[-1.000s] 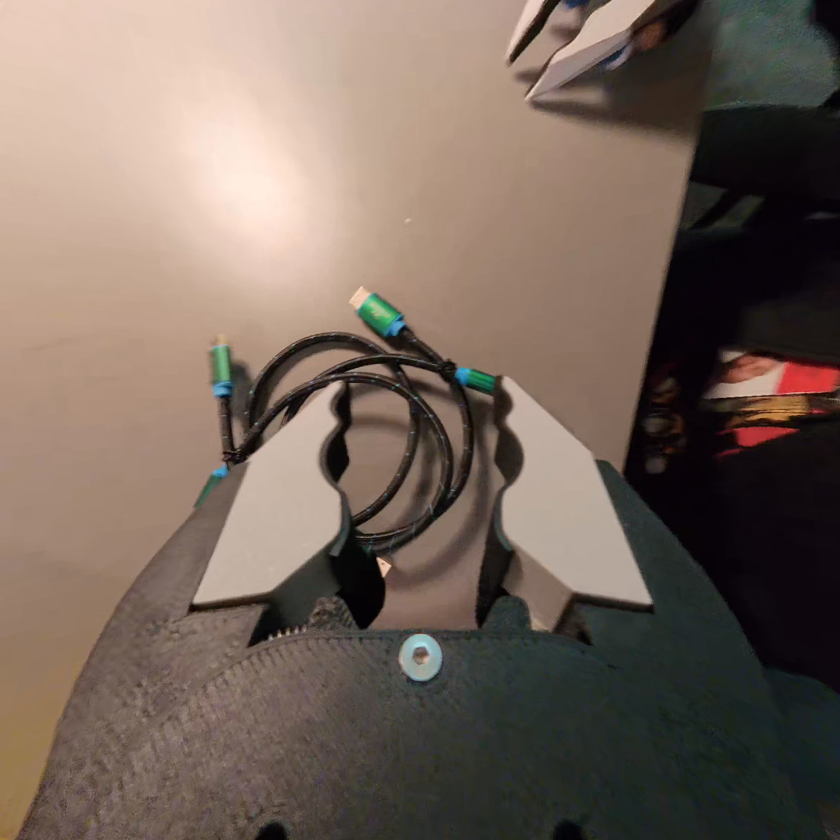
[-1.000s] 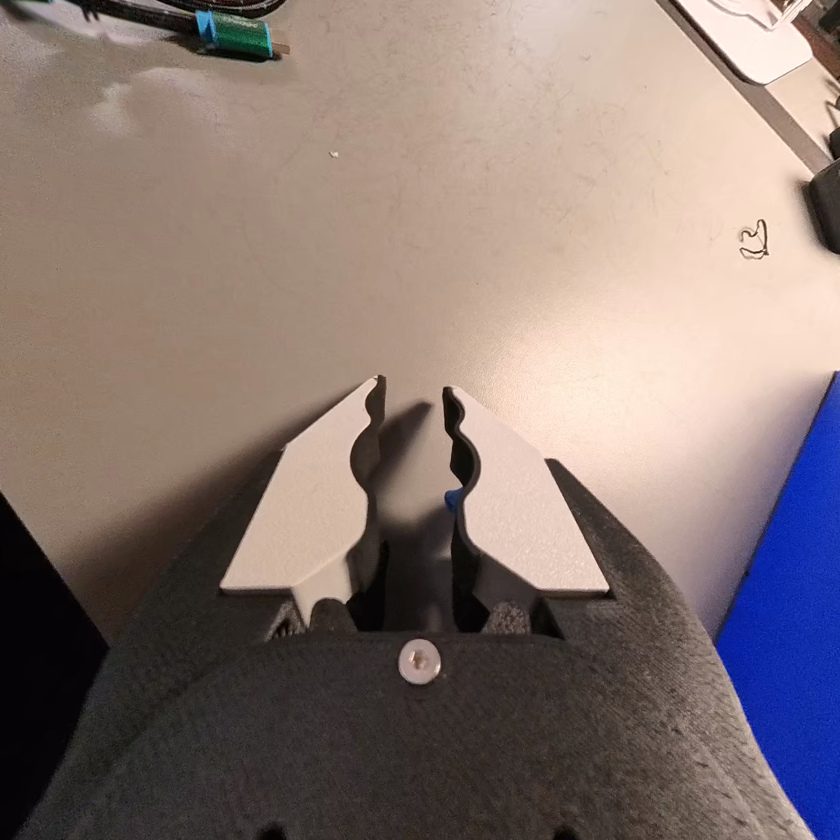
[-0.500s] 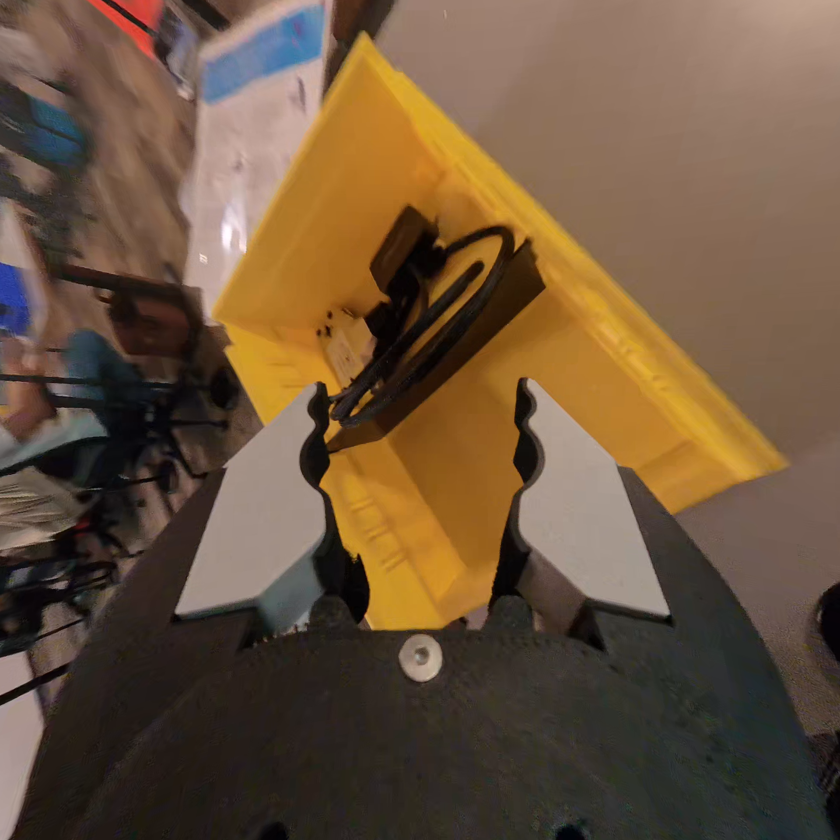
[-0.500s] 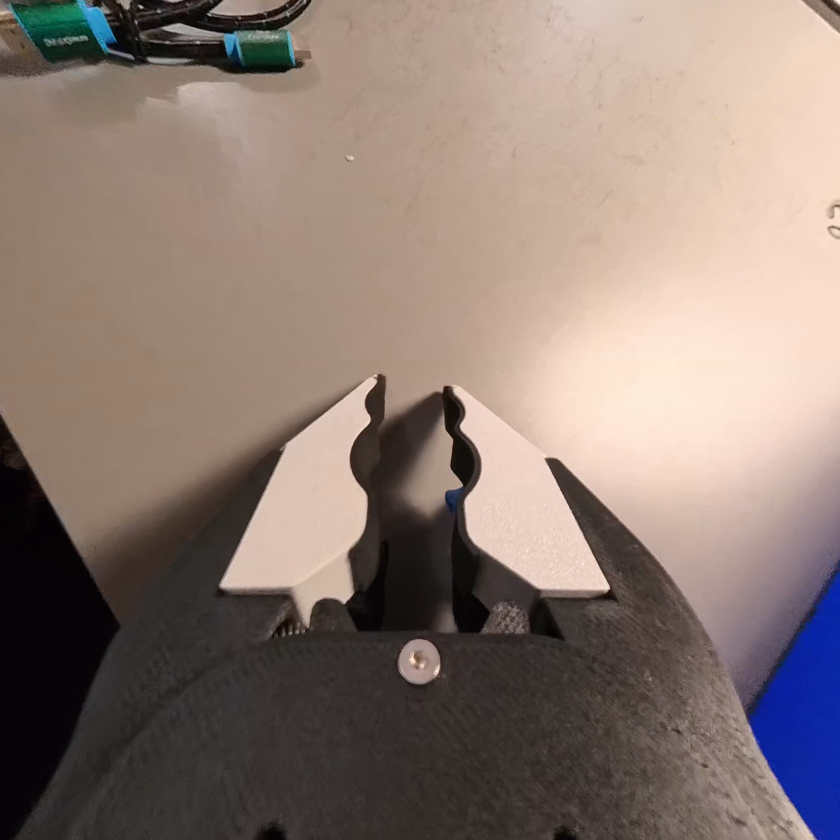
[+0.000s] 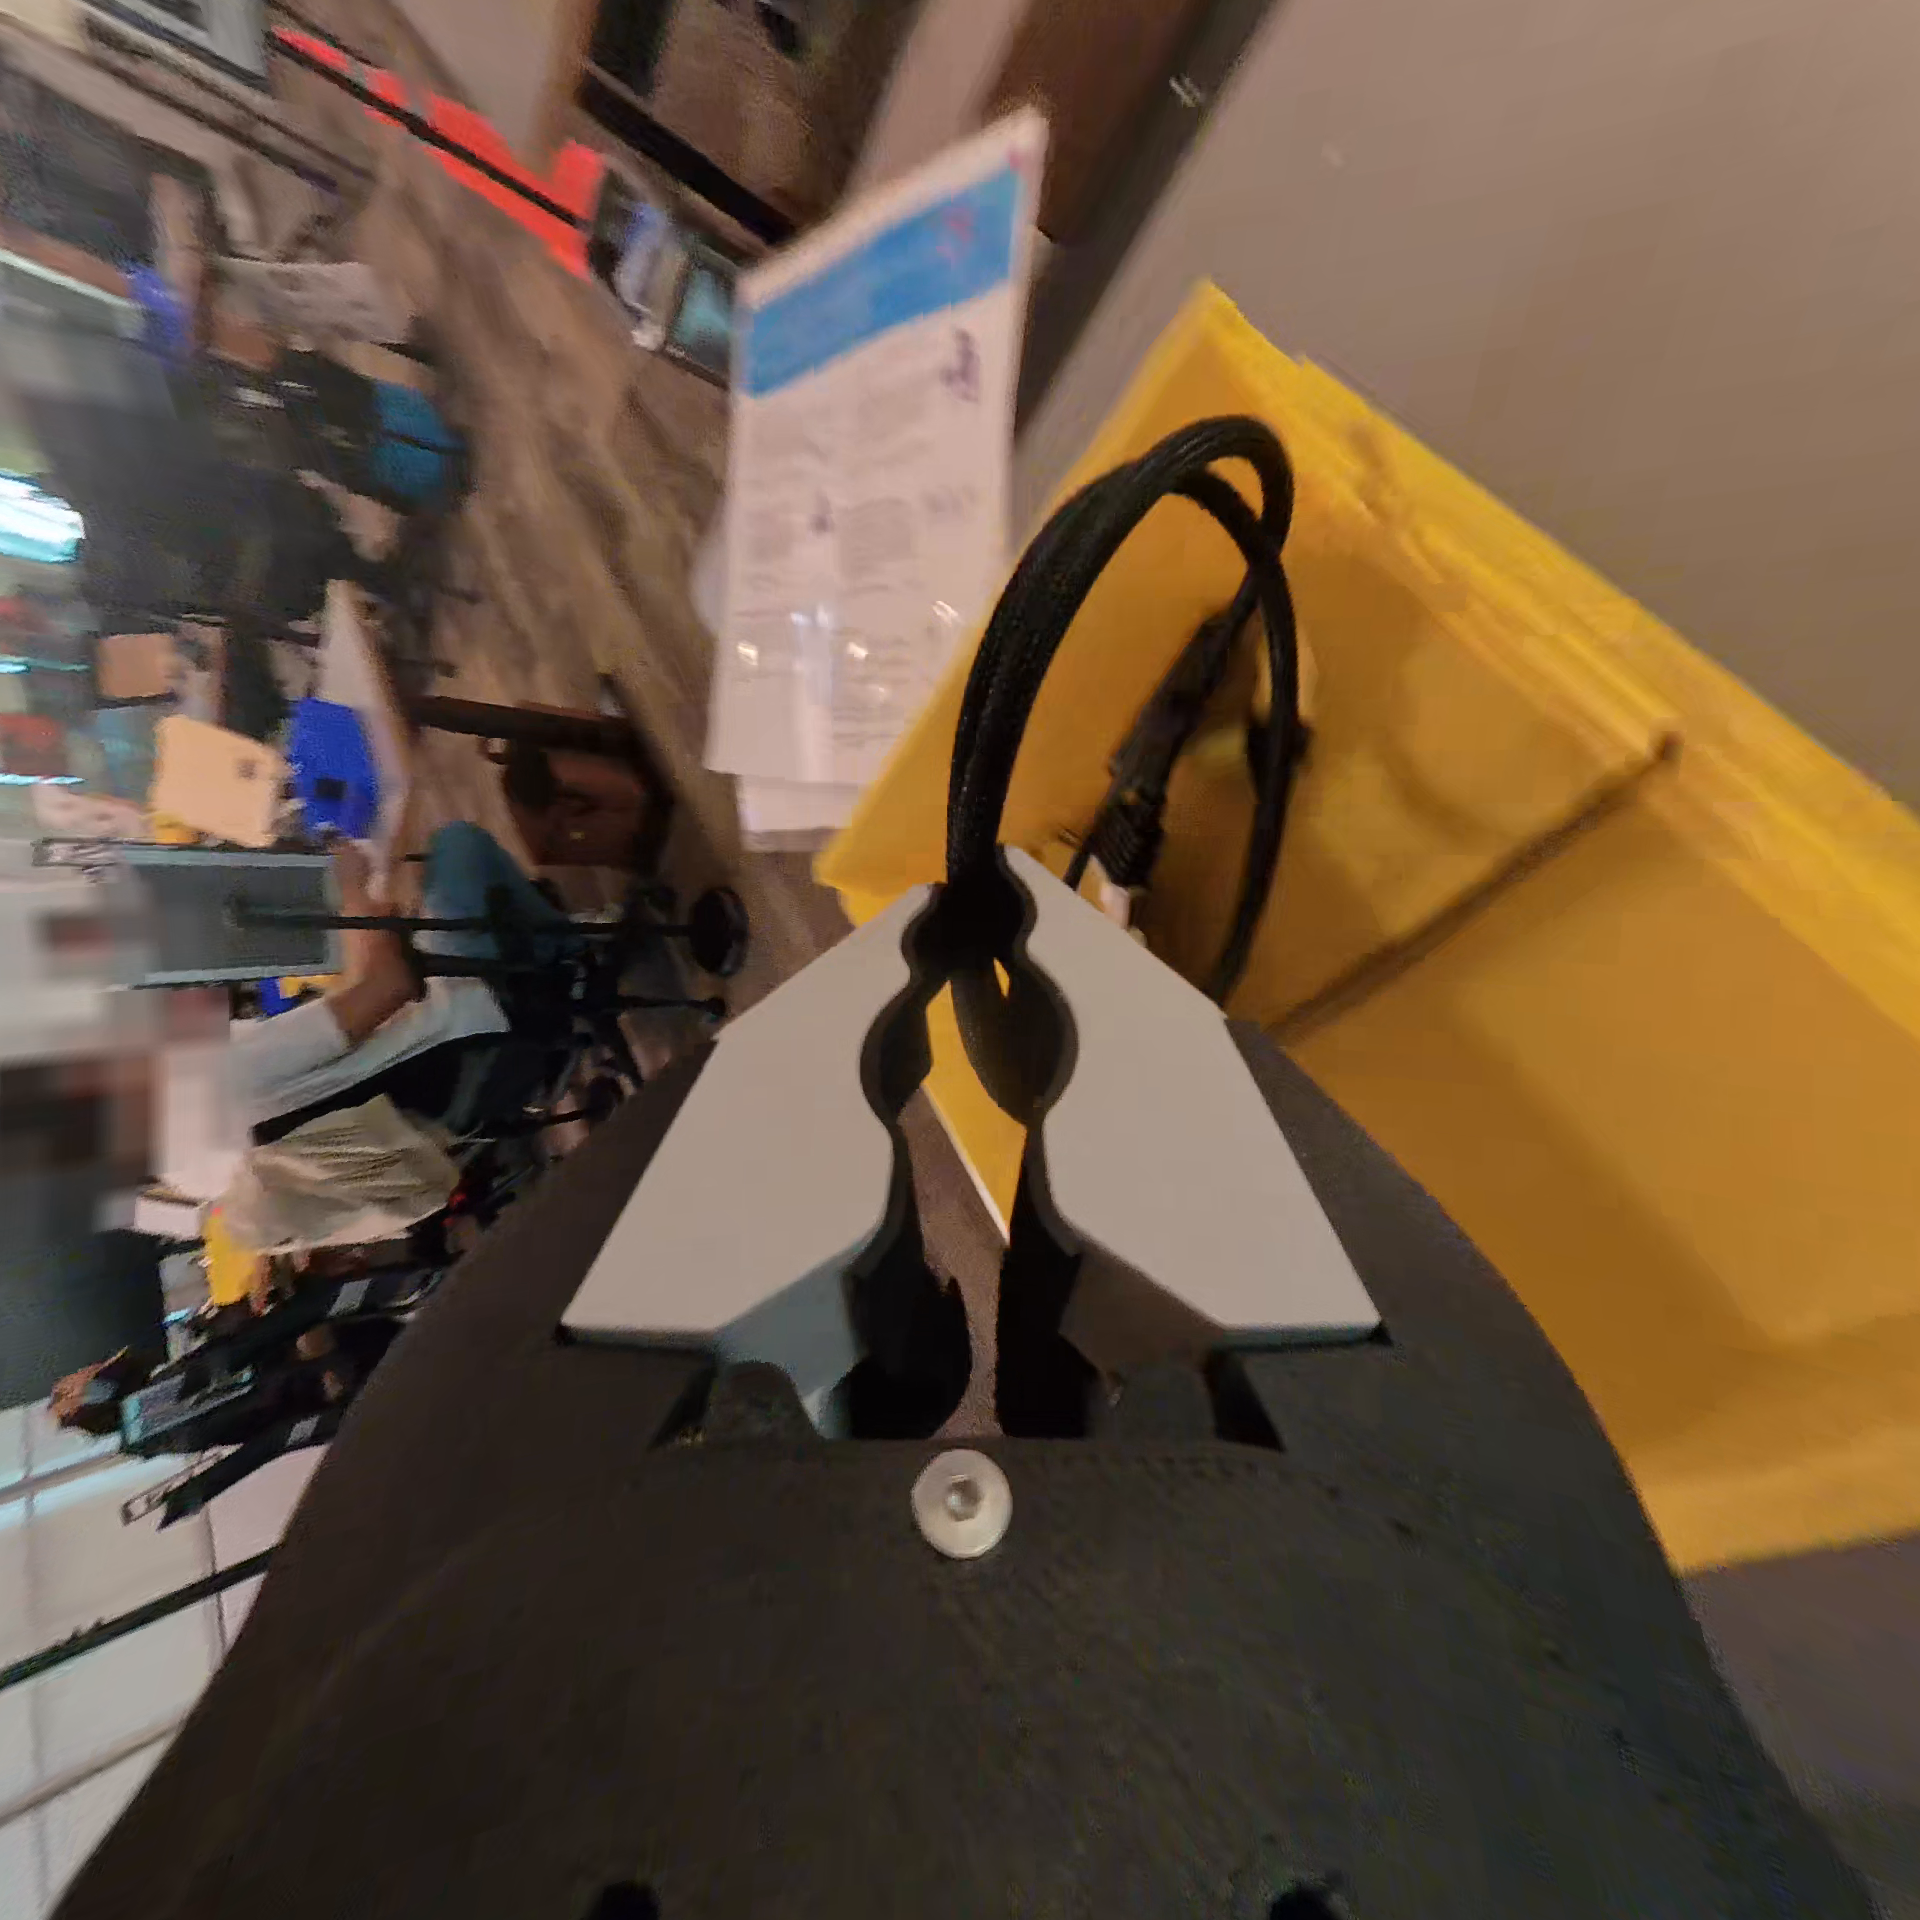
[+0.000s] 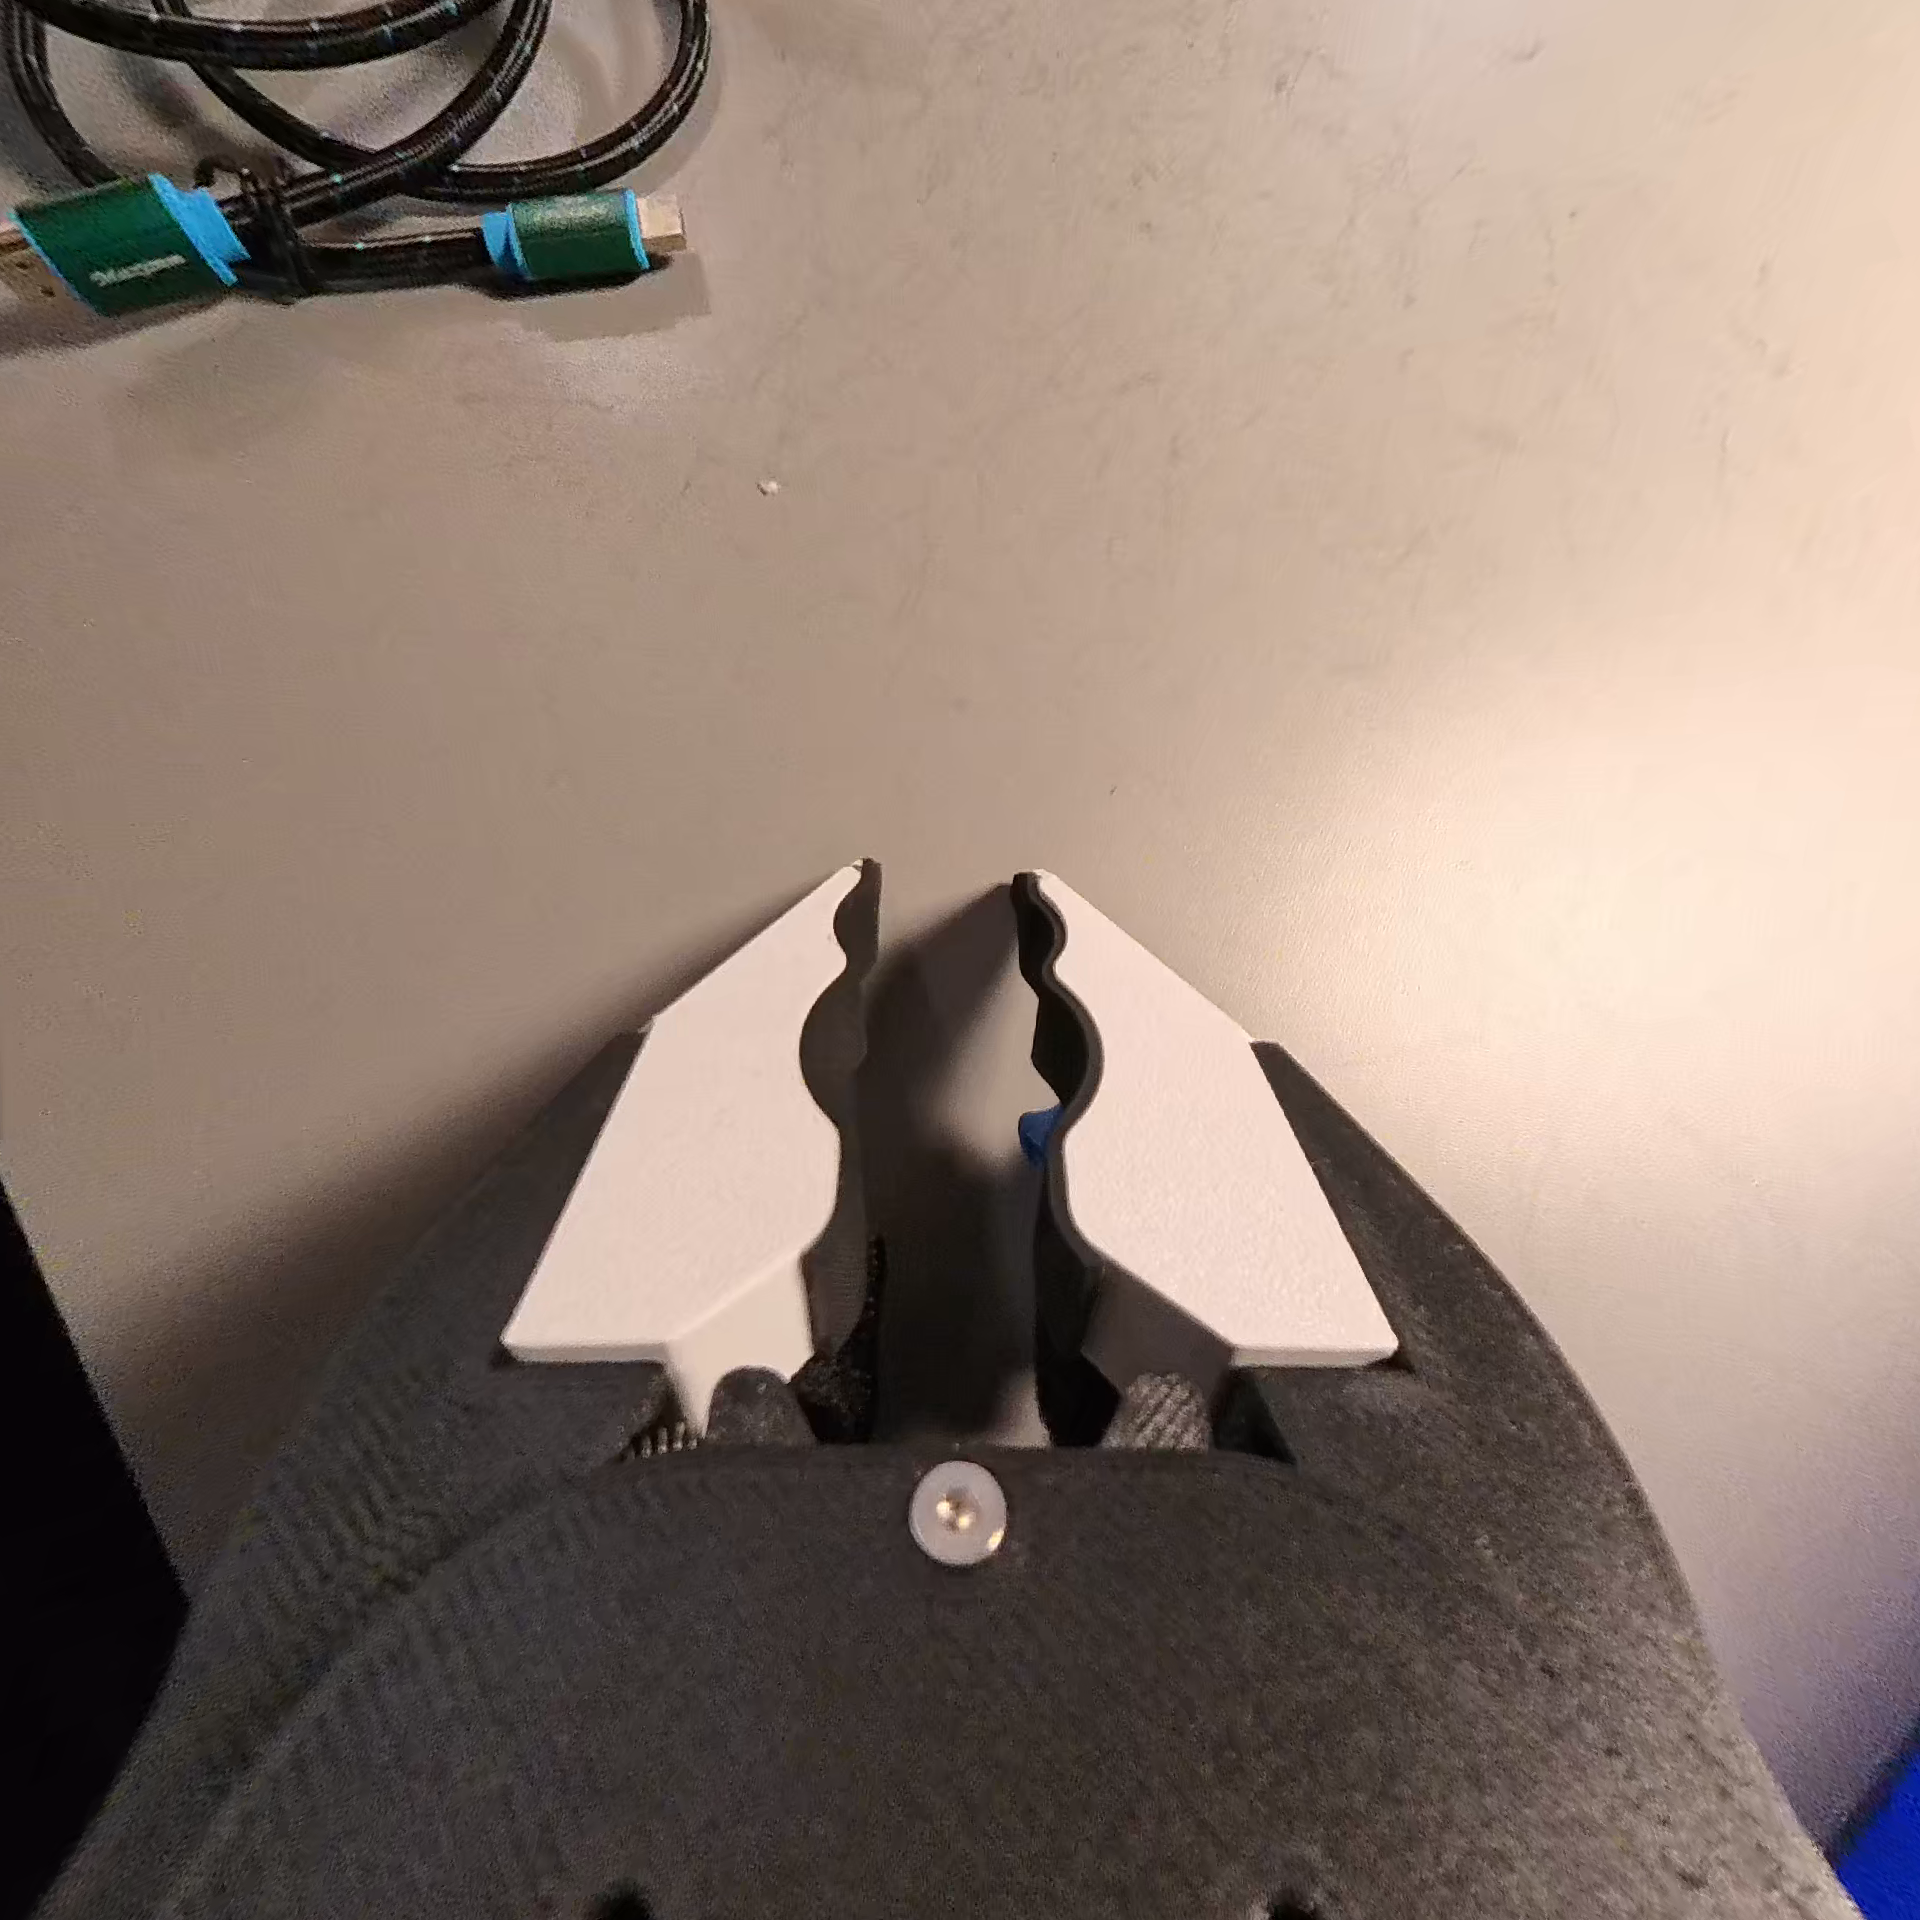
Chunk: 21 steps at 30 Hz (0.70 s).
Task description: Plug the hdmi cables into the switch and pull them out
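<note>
In the left wrist view my left gripper [image 5: 971, 920] is shut on a loop of black braided cable [image 5: 1023, 613], pinched at the fingertips. The loop arches up over the yellow bin [image 5: 1579, 1091] and runs down into it beside a black plug [image 5: 1138, 810]. In the right wrist view my right gripper [image 6: 945, 883] is open and empty, low over the beige table [image 6: 1247, 520]. A coil of black braided HDMI cables [image 6: 436, 145] with green and blue plugs [image 6: 571, 239] lies at the far left of that view, apart from the gripper.
A white sheet with a blue header [image 5: 873, 499] stands behind the bin. A seated person [image 5: 343, 1039] and chairs are at the left, blurred. A blue surface [image 6: 1881, 1766] lies off the table's right edge and a dark drop [image 6: 42, 1455] off its left. The tips of one gripper are about 65 cm away from the tips of the other.
My left gripper swung from the HDMI coil on the table to the yellow bin, opened wide, then shut on the black cable loop. My right gripper stayed open and drifted towards the coil.
</note>
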Tool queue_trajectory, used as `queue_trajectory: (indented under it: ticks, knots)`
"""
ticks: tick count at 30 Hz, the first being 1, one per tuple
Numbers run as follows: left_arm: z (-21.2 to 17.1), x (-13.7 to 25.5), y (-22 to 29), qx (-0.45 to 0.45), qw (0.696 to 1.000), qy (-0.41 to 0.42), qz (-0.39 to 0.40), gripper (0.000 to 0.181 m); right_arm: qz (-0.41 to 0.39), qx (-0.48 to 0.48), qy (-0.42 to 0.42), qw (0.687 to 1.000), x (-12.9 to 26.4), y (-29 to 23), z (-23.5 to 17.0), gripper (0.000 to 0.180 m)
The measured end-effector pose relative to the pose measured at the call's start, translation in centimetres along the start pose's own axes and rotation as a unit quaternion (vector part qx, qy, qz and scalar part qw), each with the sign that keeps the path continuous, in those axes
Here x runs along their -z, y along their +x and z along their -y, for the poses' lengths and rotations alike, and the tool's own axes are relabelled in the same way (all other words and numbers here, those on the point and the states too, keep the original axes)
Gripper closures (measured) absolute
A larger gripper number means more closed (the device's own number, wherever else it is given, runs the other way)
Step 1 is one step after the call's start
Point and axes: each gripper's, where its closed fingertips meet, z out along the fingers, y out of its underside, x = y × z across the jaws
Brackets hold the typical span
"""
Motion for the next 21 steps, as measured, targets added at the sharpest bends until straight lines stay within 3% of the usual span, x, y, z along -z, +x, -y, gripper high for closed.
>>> queue_trajectory:
  ticks: [7, 13, 17, 21]
  knots:
    - [8.1, 5.0, -8.4, 0.039, 0.986, 0.046, 0.155, 0.175, -0.001, 0.008, 0.007, 1.0, 0.2, -0.1, -0.2, 0.15]
    - [15.0, 12.2, -12.2, 0.088, 0.954, 0.135, 0.252, 0.174, -0.008, 0.024, 0.011, 1.0, 0.4, -0.3, -0.3, 0.15]
    - [19.9, 16.8, -11.6, 0.087, 0.945, 0.191, 0.25, 0.174, -0.013, 0.037, 0.014, 0.999, 0.4, -0.5, -0.2, 0.151]
    - [24.9, 19.4, -7.6, 0.063, 0.951, 0.235, 0.189, 0.174, -0.017, 0.046, 0.016, 0.999, 0.5, -0.6, -0.2, 0.15]
